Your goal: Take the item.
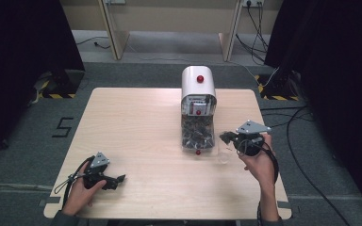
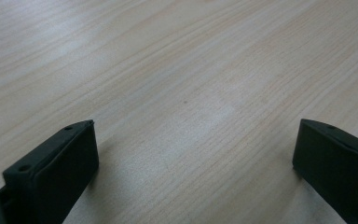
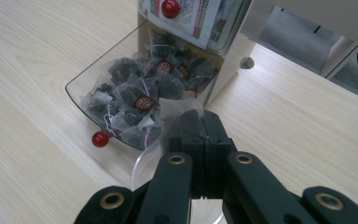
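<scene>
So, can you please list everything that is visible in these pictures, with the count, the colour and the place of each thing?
light wooden table: one, pale, centre.
white tea bag dispenser with red knobs: one, far middle of table.
clear open tray of dark tea bags: one, at dispenser's front.
small clear glass cup: one, beside tray, under right gripper.
mesh tea bag: one, in right gripper.
left gripper: black, open, near left.
right gripper: black, shut on tea bag.

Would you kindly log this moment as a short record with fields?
Surface: pale wooden table
Dispenser: white domed tea-bag dispenser with red knobs, its clear tray open and full of pyramid tea bags
Right tool: shut on one mesh tea bag, above a clear round cup
Left tool: open, over bare wood
</scene>
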Tool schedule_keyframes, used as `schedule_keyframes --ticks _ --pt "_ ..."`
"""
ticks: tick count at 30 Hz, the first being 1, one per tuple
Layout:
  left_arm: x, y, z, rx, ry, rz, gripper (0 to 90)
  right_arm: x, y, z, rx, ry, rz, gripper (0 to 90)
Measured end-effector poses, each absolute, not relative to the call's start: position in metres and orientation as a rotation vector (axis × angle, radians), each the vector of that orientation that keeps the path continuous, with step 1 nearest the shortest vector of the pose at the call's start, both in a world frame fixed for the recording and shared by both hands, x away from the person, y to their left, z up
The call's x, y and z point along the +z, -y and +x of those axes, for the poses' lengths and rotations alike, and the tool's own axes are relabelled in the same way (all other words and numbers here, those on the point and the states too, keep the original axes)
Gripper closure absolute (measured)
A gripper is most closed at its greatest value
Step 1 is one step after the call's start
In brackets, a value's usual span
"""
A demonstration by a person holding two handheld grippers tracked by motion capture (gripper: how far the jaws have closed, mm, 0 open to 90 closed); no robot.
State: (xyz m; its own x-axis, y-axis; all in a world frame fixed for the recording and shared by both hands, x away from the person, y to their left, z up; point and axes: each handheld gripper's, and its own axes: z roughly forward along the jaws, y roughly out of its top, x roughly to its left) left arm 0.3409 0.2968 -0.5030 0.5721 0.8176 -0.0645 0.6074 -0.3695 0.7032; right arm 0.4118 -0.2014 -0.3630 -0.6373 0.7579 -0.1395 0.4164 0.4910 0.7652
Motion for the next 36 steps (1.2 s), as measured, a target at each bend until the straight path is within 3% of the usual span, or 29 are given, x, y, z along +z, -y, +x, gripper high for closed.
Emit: schedule_keyframes --ticks 36 --pt "-0.503 -0.297 0.341 0.387 -1.133 2.108 0.0 -0.386 0.212 0.421 0.879 -2.437 1.022 90.0"
